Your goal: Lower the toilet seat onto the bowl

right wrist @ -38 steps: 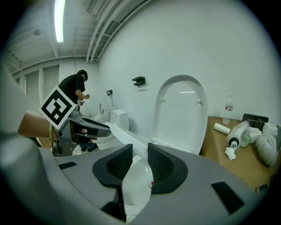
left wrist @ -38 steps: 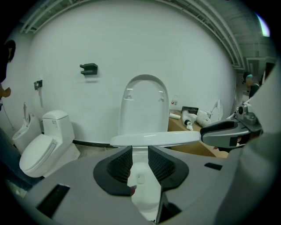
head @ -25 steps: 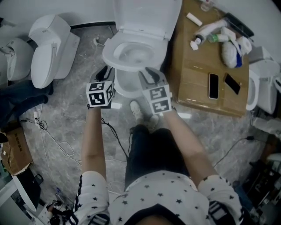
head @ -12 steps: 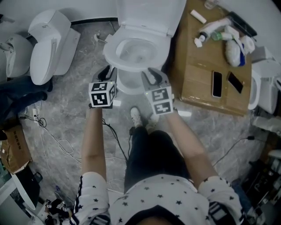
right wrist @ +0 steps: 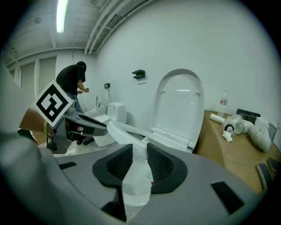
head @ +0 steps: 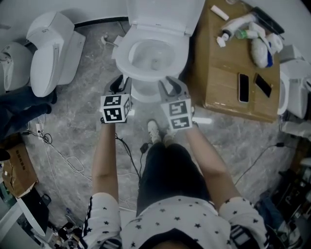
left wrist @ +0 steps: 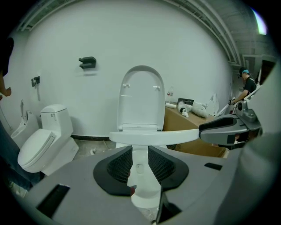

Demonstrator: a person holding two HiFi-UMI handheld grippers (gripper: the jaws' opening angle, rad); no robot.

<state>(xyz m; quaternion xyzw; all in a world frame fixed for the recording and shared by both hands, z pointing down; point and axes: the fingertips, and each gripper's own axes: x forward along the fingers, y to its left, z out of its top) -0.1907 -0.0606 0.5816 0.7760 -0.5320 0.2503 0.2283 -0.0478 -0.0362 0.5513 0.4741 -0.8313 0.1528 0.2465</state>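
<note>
Seat [head: 124,54] flat on bowl [head: 142,92], lid [head: 160,17] upright behind. Left gripper [head: 119,81] and right gripper [head: 171,83] side by side just before bowl's front, near seat's edge; jaws apart, empty.

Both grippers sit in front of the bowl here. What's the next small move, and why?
Probably just draw both back and stop: the seat ring seems to lie flat on the bowl already, only the lid stands upright, and the left gripper and right gripper are open, empty, short of it.
</note>
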